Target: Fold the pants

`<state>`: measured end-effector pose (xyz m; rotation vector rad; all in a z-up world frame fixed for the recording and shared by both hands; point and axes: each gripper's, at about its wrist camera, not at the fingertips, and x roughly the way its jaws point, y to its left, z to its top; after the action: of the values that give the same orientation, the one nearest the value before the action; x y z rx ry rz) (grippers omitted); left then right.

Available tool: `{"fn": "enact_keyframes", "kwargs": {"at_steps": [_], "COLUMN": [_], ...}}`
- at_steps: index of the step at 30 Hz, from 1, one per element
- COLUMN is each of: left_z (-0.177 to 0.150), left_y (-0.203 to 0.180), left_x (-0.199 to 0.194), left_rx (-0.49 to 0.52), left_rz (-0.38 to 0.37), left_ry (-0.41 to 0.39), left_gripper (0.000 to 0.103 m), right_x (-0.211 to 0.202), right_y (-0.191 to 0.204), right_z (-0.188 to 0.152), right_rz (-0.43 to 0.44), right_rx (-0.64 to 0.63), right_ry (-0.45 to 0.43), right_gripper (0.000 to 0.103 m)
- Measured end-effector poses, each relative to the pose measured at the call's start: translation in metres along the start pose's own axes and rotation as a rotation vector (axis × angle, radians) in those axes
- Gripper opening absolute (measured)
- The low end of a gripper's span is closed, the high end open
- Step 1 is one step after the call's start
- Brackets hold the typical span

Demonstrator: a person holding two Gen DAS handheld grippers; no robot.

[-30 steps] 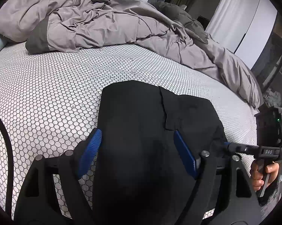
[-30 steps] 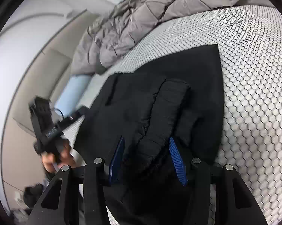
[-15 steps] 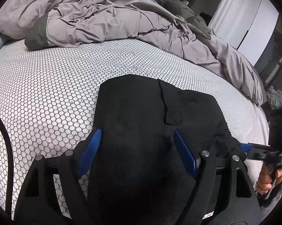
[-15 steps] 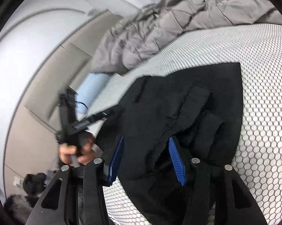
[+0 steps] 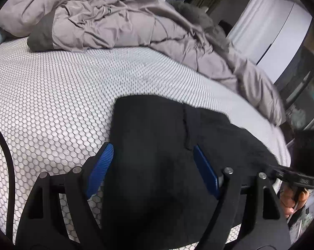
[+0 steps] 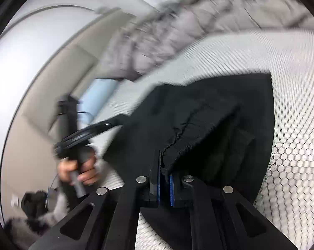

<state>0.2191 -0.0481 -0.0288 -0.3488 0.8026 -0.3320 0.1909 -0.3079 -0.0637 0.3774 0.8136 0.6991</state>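
Black pants (image 5: 157,141) lie on the honeycomb-patterned bed (image 5: 42,104). My left gripper (image 5: 152,164) hovers over them, blue pads wide apart with the dark cloth spanning the gap and no pad pressing on it. In the right wrist view my right gripper (image 6: 164,166) is shut on a gathered, elastic-looking edge of the pants (image 6: 209,125), which rises in a fold from the bed (image 6: 292,83). The left gripper (image 6: 115,123) shows there, blurred, its tip at the pants' far corner, with a hand (image 6: 77,168) on its handle. The right gripper (image 5: 286,174) also appears at the left wrist view's right edge.
A crumpled grey duvet (image 5: 119,20) is piled along the far side of the bed and appears blurred as the duvet (image 6: 177,31) in the right wrist view. A light blue pillow (image 6: 98,98) rests against a beige headboard (image 6: 58,73). White wardrobe panels (image 5: 271,31) stand beyond the bed.
My right gripper's pads have come together on the pants' gathered edge and lifted it a little while rolling. The left gripper has stayed put with its pads wide.
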Motion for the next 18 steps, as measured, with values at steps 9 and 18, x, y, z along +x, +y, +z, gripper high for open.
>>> {"fn": "enact_keyframes", "kwargs": {"at_steps": [9,18], "left_z": [0.0,-0.005], "left_y": [0.012,-0.003], "left_x": [0.002,0.017], "left_rx": [-0.012,0.033], "left_rz": [0.046,0.073], "left_ry": [0.023,0.042], "left_gripper": [0.076,0.076], "right_x": [-0.013,0.024], "right_y": [-0.023,-0.066], "right_z": [-0.032,-0.013], "right_rz": [-0.122,-0.107], "right_rx": [-0.032,0.161], "right_ry": [0.097,0.122], "right_gripper": [0.025,0.052]}}
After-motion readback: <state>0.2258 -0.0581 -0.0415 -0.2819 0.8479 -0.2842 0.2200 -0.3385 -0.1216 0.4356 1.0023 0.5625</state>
